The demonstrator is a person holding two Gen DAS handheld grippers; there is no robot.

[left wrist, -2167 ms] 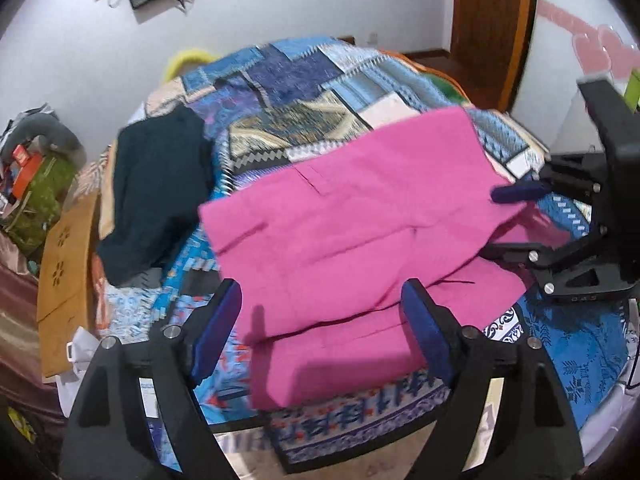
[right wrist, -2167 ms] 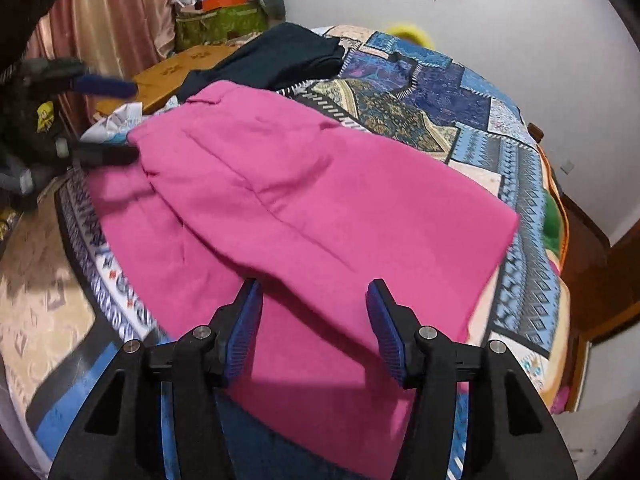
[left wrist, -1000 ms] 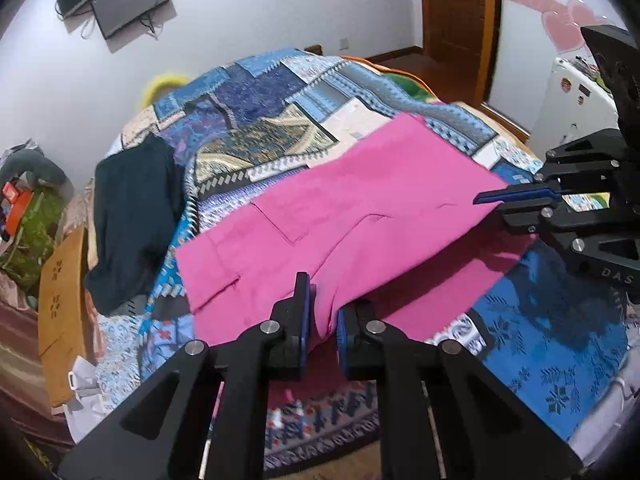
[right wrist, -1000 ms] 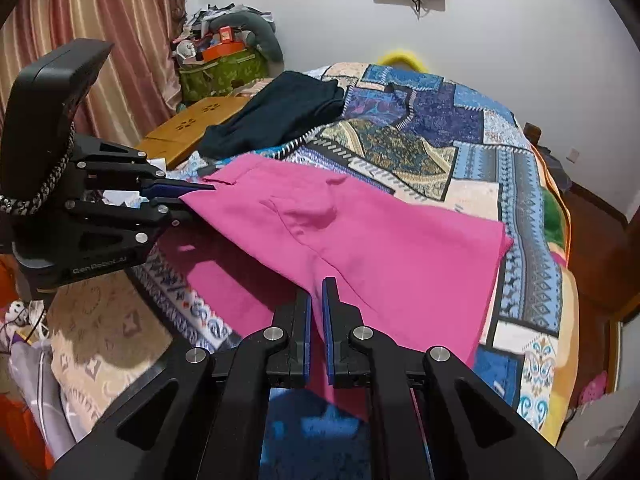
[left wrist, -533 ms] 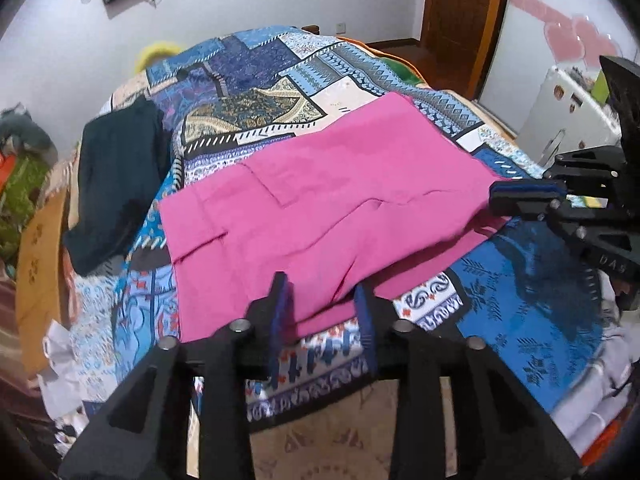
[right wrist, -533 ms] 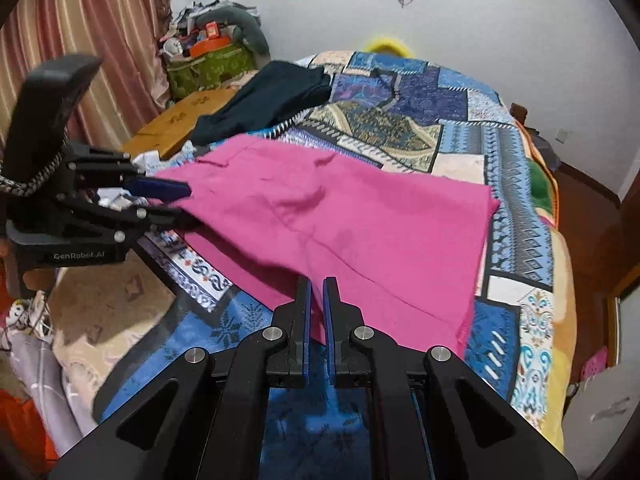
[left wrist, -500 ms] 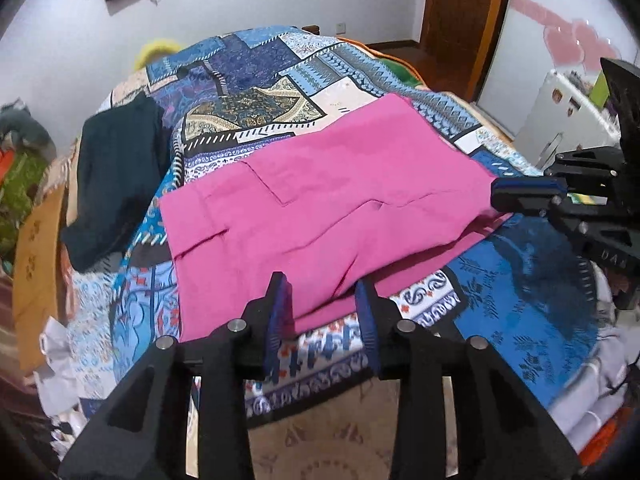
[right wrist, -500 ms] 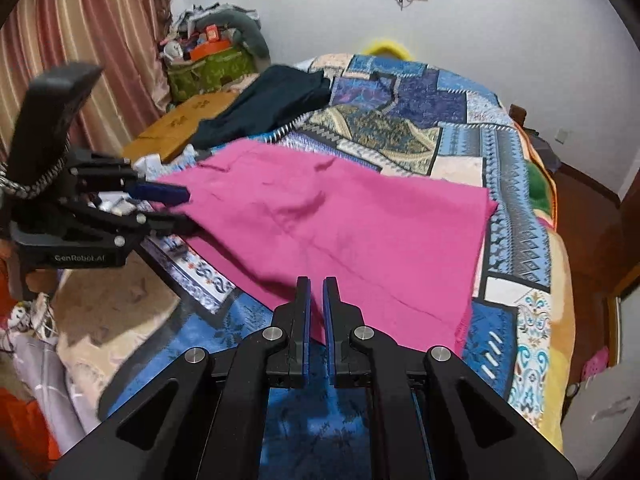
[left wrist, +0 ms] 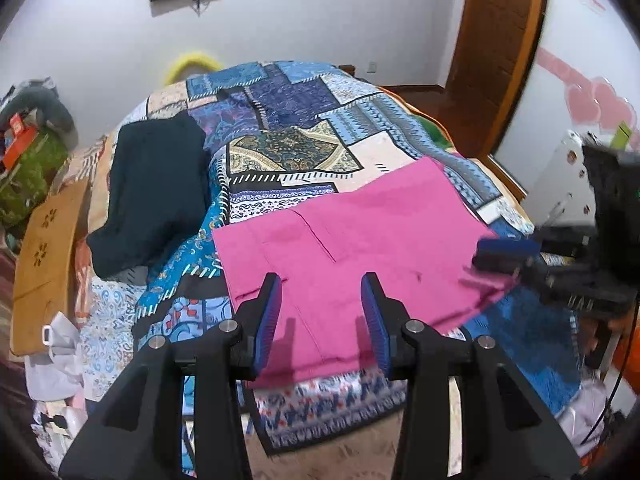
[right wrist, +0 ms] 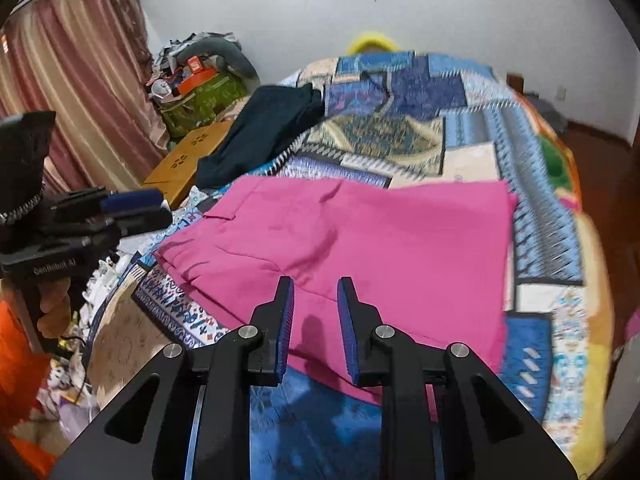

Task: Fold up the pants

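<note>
1. Left hand-held gripper (left wrist: 321, 312) hangs over the near edge of the pink pants (left wrist: 352, 248), jaws spread wide, nothing between them. It grips no cloth.

2. Right hand-held gripper (right wrist: 314, 312) is parted too, a narrower gap, empty, poised above the pants' near hem on its side.

3. The pants lie doubled over on the patchwork bedspread (left wrist: 288, 120), close to the foot of the bed, the top layer roughly square over the lower one. One more fold looks due, in my judgement.

4. Risk one: the near edge of the pants sits just beside the drop at the foot of the bed. A careless drag toward the person could pull the stack off the mattress.

5. Risk two: two layers here. A shallow pinch may catch only the top layer, so the fold peels apart and skews.

6. Risk three: the jaws could nip the bedspread along with the pants and drag the quilt, wrinkling everything.

7. Risk four: uneven lift between the two sides would twist the hem line.

8. The dark garment (left wrist: 156, 192) lies at the left side of the bed, well apart; no trouble from it unless the pants get swung far that way.
</note>
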